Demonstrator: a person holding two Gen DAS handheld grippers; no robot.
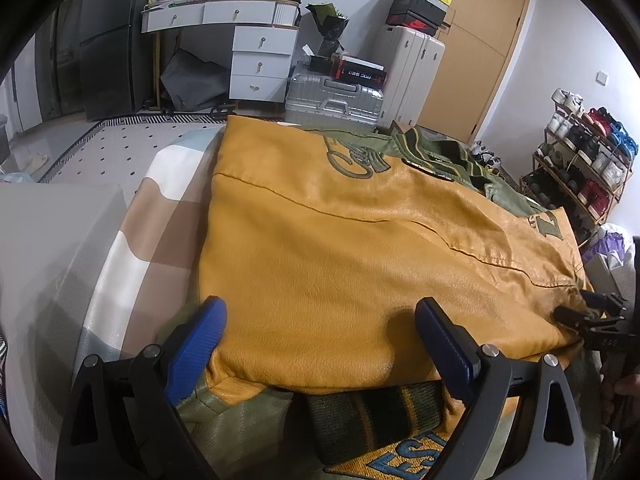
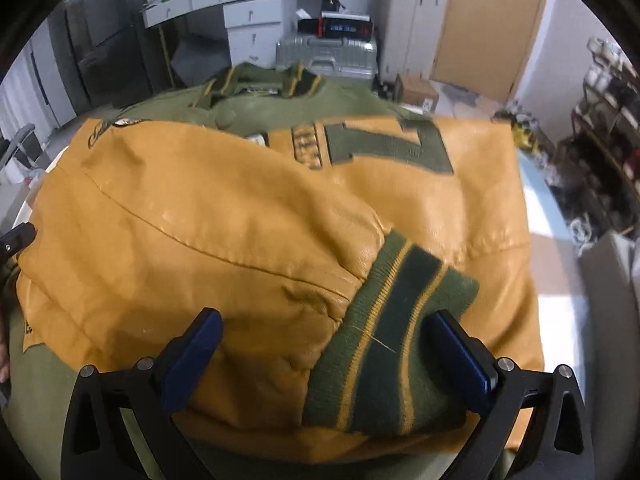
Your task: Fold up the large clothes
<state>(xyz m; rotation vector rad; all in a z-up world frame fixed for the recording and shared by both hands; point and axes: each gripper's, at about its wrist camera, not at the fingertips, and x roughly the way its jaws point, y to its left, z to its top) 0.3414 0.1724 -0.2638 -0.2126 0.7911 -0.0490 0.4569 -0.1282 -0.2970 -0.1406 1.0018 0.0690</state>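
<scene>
A large varsity jacket with mustard-yellow leather sleeves and an olive-green body lies on a bed, its sleeves folded across it. It also fills the right wrist view. My left gripper is open, its blue fingers spread over the near edge of the yellow sleeve, above a striped green knit hem. My right gripper is open, its fingers on either side of the sleeve's striped green cuff. The right gripper also shows at the far right of the left wrist view.
The bed has a checked sheet. Beyond it stand a white dresser, silver suitcases, a wooden door and a shoe rack. A patterned rug covers the floor at left.
</scene>
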